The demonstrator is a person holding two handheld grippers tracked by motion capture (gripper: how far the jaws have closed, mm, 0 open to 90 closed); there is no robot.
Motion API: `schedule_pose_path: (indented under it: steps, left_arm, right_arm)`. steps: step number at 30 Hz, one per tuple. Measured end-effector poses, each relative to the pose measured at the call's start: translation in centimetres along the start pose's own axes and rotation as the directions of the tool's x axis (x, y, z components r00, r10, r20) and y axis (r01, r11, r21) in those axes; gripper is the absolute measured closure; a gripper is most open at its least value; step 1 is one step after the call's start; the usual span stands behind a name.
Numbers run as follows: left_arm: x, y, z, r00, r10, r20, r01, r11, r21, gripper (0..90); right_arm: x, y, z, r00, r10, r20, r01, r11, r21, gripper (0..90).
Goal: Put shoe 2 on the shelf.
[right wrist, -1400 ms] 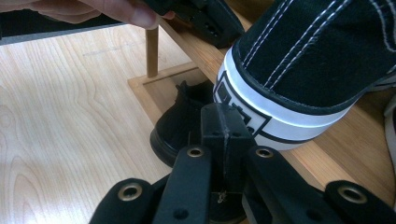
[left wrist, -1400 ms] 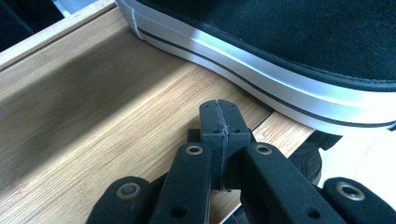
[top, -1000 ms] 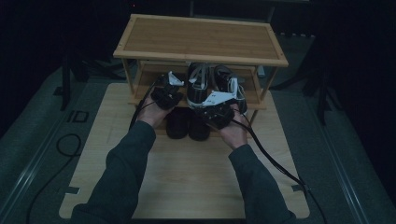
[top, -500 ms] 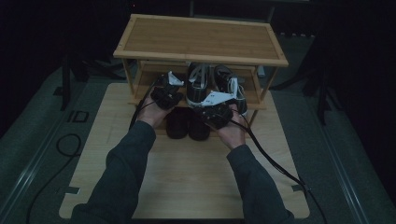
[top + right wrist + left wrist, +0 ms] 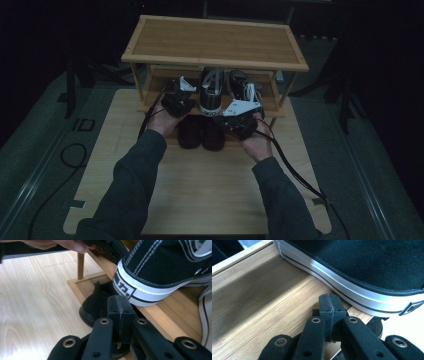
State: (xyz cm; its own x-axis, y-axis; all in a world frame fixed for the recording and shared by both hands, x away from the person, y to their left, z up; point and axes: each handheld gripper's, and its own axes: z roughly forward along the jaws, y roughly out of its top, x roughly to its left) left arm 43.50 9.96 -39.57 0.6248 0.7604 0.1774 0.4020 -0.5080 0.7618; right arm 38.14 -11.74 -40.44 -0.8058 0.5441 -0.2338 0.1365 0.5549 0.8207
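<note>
Sneaker (image 5: 211,92) is sitting at the shelf (image 5: 265,102) edge, light, stiff-soled; I'm keeping both tongs (image 5: 329,308) (image 5: 117,307) closed, empty; heel grabbable.

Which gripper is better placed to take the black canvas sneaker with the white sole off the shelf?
Probably the right gripper: the black canvas sneaker's white heel lies just ahead of its shut jaws. The left gripper, also shut, sits beside the sole's long side.
</note>
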Motion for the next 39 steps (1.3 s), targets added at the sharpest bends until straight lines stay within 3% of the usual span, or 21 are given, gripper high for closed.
schedule_pose_path:
  steps: [6, 15, 19, 39]
  left_arm:
    - [0.1, 0.0, 0.0, 0.9999, -0.006, 0.009, 0.006, 1.0, -0.002, 90.0]
    - [0.4, 0.1, -0.1, 0.9998, -0.002, 0.019, 0.002, 0.9999, 0.015, 90.0]
    - [0.3, 0.1, 0.0, 0.9996, -0.022, 0.021, 0.021, 0.9998, 0.006, 90.0]
    - [0.6, 0.1, 0.0, 0.999, -0.025, 0.036, 0.025, 0.9997, 0.008, 90.0]
  right_arm:
    - [-0.1, 0.0, -1.1, 0.9993, -0.028, -0.025, 0.029, 1.0, 0.013, 89.7]
    - [-1.0, -0.9, -2.6, 0.999, -0.02, -0.04, 0.021, 0.999, 0.024, 89.3]
    - [-1.3, -1.2, -3.2, 0.9984, -0.016, -0.054, 0.018, 0.999, 0.035, 88.2]
    - [-2.6, -2.9, -4.6, 0.9947, -0.007, -0.102, 0.014, 0.998, 0.064, 87.5]
